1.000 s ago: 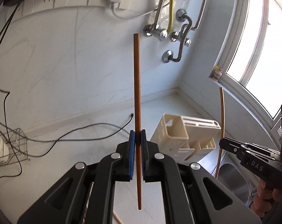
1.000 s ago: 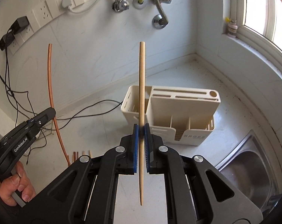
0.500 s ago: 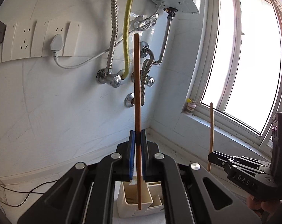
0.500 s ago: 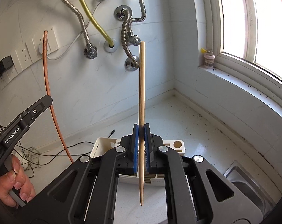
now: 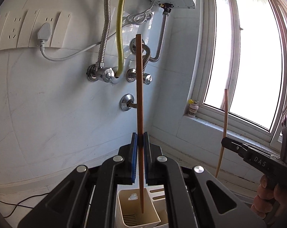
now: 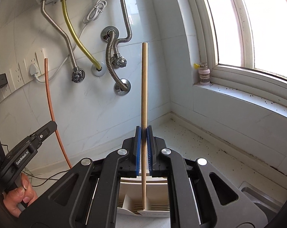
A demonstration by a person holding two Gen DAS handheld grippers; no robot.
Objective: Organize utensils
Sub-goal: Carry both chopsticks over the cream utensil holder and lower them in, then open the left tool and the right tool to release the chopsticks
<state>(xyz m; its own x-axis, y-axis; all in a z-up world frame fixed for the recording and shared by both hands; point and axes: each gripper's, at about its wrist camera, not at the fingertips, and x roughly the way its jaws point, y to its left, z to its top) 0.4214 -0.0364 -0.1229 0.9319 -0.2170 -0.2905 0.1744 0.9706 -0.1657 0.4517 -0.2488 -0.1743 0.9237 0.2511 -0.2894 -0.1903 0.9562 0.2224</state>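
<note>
I get strong daylight from the window on the right in both views, blown out to white. The tiled wall is evenly lit and sharp. Fisheye bending curves the frame edges, and the corners go black.

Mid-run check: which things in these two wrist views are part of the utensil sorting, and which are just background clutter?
Job:
left gripper, shut on dark brown chopstick
right gripper, shut on pale chopstick
cream utensil holder, below both tips

Background:
small bottle on the sill
yellow hose
wall plug
sink
</note>
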